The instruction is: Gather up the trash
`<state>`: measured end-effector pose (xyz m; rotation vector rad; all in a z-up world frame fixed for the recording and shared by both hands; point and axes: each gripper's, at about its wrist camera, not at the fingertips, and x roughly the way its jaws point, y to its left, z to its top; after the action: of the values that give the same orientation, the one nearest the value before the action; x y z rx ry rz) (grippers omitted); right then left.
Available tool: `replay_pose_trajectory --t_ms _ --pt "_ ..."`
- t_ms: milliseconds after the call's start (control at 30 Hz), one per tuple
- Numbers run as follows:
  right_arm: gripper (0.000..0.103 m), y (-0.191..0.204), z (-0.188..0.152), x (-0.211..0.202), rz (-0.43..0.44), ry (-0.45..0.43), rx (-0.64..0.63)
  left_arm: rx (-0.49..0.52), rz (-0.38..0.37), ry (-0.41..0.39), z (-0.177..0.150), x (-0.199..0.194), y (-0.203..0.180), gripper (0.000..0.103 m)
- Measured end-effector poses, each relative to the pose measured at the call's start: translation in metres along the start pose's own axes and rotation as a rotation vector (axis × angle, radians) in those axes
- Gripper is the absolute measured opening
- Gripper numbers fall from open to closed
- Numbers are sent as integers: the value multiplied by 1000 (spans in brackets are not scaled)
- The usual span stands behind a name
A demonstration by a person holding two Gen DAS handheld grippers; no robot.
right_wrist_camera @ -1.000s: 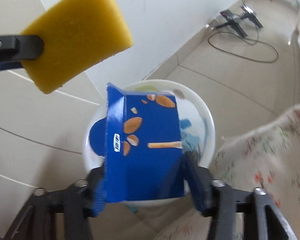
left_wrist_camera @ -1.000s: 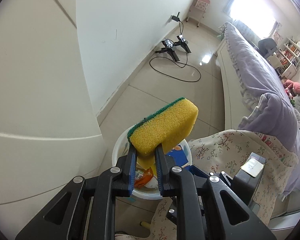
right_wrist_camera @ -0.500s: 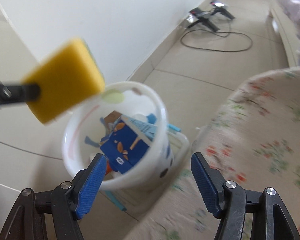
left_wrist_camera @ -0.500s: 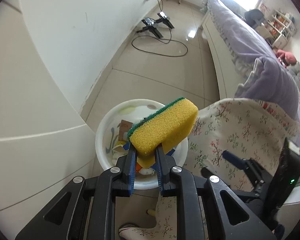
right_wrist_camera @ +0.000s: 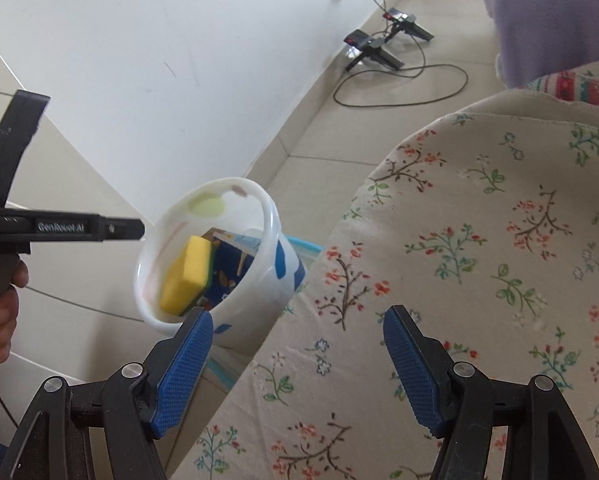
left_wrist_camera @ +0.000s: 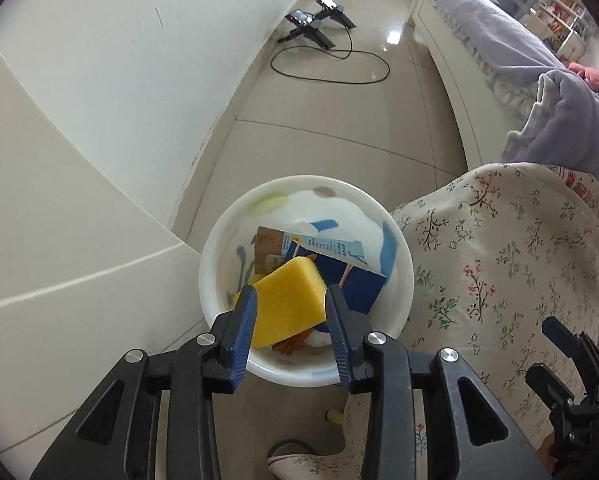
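A white bin [left_wrist_camera: 215, 248] stands on the floor beside the floral-covered table [left_wrist_camera: 499, 264]. A yellow sponge [left_wrist_camera: 289, 300] lies inside it on top of a blue carton [left_wrist_camera: 359, 280] and other trash. My left gripper [left_wrist_camera: 291, 304] is open just above the bin, its pads apart from the sponge. In the right wrist view the sponge [right_wrist_camera: 185, 276] rests inside the bin [right_wrist_camera: 259, 296], with the left gripper [right_wrist_camera: 111, 229] at its rim. My right gripper [right_wrist_camera: 297, 356] is open and empty over the edge of the table [right_wrist_camera: 479, 240].
White wall and cabinet panels [left_wrist_camera: 79, 140] stand to the left. Black stands with a cable [left_wrist_camera: 319, 28] lie on the tiled floor far ahead. A bed with lilac bedding [left_wrist_camera: 499, 36] is at the right. A slipper [left_wrist_camera: 295, 456] sits below the bin.
My left gripper has opened and let the sponge go into the bin. My right gripper, having dropped the blue carton in the bin, has moved right over the table.
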<state>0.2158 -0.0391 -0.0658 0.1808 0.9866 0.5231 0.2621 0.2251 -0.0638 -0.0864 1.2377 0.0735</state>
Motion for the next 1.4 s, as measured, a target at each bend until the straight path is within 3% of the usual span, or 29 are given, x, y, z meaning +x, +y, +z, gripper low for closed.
replay_pose_trajectory --t_ms 167,233,267,300,533,600,800,1067,1400 --pt "75 1 -8 -22 21 -18 30 -64 -19 -78 -14 -32 -10 38" --pt "75 6 -14 -40 34 -39 37 -89 -28 -136 -30 -57 -21 42" --pt "75 8 -17 -50 34 -52 36 -89 -29 -160 -39 -69 -29 51" --pt "75 11 -22 -63 28 -70 31 -81 -24 -181 -50 -79 -39 59" --pt "79 18 -70 -163 -82 -202 -1 -101 37 -327 -139 -150 -85 66" --pt "82 18 -88 -189 -122 -235 -11 -83 62 -360 -168 -166 -100 77" --pt "87 12 -144 -244 -165 -295 8 -28 108 -419 -227 -202 -135 81" --pt "93 13 -171 -291 -188 -370 7 28 180 -530 -273 -250 -163 90" --pt "102 28 -181 -324 -243 -430 -29 54 164 -546 -294 -267 -177 92"
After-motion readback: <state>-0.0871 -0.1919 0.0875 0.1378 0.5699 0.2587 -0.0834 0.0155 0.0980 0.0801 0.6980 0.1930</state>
